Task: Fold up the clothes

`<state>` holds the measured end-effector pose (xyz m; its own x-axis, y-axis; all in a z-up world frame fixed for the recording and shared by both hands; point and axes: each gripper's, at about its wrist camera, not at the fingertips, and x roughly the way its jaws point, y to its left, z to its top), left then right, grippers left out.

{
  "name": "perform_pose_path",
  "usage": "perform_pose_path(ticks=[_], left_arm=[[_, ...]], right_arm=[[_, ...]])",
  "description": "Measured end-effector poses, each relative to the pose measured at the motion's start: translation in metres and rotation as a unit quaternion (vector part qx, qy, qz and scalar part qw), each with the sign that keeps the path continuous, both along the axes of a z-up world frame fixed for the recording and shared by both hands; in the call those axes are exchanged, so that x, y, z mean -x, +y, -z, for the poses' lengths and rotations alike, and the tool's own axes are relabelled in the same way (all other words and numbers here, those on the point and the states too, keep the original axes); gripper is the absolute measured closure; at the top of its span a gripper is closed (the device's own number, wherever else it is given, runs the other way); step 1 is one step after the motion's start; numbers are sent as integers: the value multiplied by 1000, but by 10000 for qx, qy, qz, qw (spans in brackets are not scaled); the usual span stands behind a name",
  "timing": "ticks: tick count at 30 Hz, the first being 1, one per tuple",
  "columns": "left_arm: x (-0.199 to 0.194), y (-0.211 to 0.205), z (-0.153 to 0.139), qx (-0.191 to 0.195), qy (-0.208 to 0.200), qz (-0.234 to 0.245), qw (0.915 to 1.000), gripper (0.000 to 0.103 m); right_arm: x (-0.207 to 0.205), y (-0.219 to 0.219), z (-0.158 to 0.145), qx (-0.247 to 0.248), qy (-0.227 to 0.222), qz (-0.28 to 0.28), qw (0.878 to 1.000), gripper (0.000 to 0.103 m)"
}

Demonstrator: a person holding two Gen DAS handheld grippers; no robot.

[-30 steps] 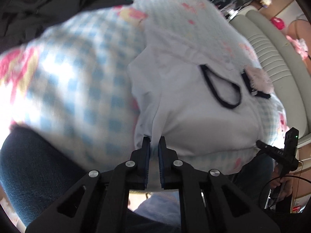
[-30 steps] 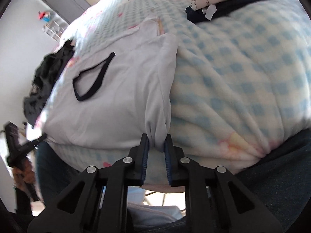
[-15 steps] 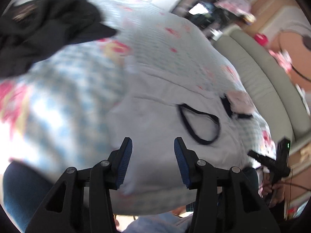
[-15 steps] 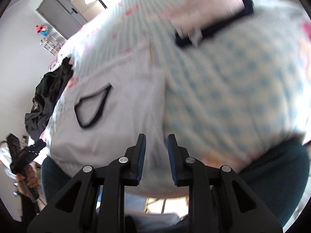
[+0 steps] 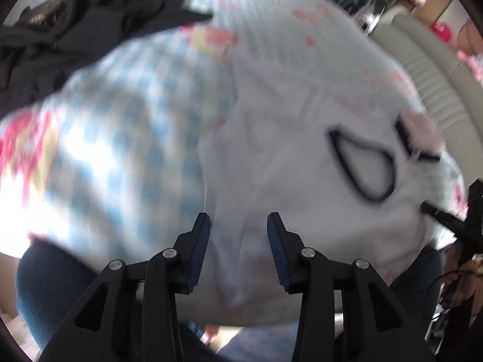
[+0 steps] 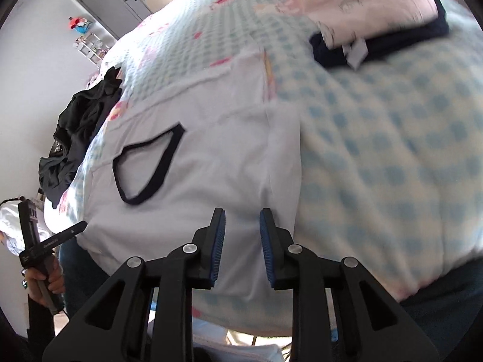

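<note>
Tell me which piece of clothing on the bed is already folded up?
The pink garment with dark navy trim, a neat bundle at the far right. The white dark-collared shirt lies spread flat; the black clothes sit crumpled at the left edge.

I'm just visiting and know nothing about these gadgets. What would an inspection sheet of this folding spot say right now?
Surface: bed with blue checked cover, floral patches.
Job's things: white top with dark-trimmed neckline, lying flat, sides folded in.
Clutter: black clothes heap at one side; folded pink and navy stack at the other.
Grippers: left gripper jaws apart and closing slightly, pads clear of the cloth; right gripper jaws apart above the top, gripping nothing.
Cables: thin dark cord near the person's hand, blurred.
Surroundings: grey cabinet, ribbed beige headboard.
</note>
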<state>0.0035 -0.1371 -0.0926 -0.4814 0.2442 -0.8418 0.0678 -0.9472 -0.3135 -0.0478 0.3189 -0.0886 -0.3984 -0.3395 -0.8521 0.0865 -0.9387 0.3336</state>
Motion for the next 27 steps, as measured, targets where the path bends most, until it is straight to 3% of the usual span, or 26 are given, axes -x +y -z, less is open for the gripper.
perform_pose_path(ticks=[3, 8, 11, 14, 17, 19, 21, 24, 27], left_arm=[[26, 6, -14, 107, 361, 12, 9993, 62], [58, 30, 5, -334, 211, 624, 9973, 64], [68, 60, 18, 147, 87, 1022, 9946, 64], [82, 57, 37, 518, -168, 753, 9957, 66], [87, 34, 39, 258, -336, 335, 9985, 86], [86, 27, 34, 130, -327, 200, 9992, 87], [79, 36, 21, 147, -102, 336, 9993, 85], [66, 76, 4, 66, 259, 1059, 9940, 82], [68, 115, 11, 57, 237, 1639, 9862, 73]], right_arm=[[15, -15, -12, -348, 207, -175, 9990, 79], [38, -35, -4, -281, 107, -357, 9989, 70], [46, -49, 13, -279, -116, -643, 9975, 70], [53, -61, 27, -415, -196, -791, 9958, 70], [63, -57, 31, -352, -92, -566, 9977, 70], [68, -49, 25, -269, 108, -293, 9992, 70], [69, -45, 18, -153, 251, -138, 9995, 70], [59, -53, 6, -172, 373, -356, 9985, 70], [53, -67, 12, -381, 226, -656, 9969, 69]])
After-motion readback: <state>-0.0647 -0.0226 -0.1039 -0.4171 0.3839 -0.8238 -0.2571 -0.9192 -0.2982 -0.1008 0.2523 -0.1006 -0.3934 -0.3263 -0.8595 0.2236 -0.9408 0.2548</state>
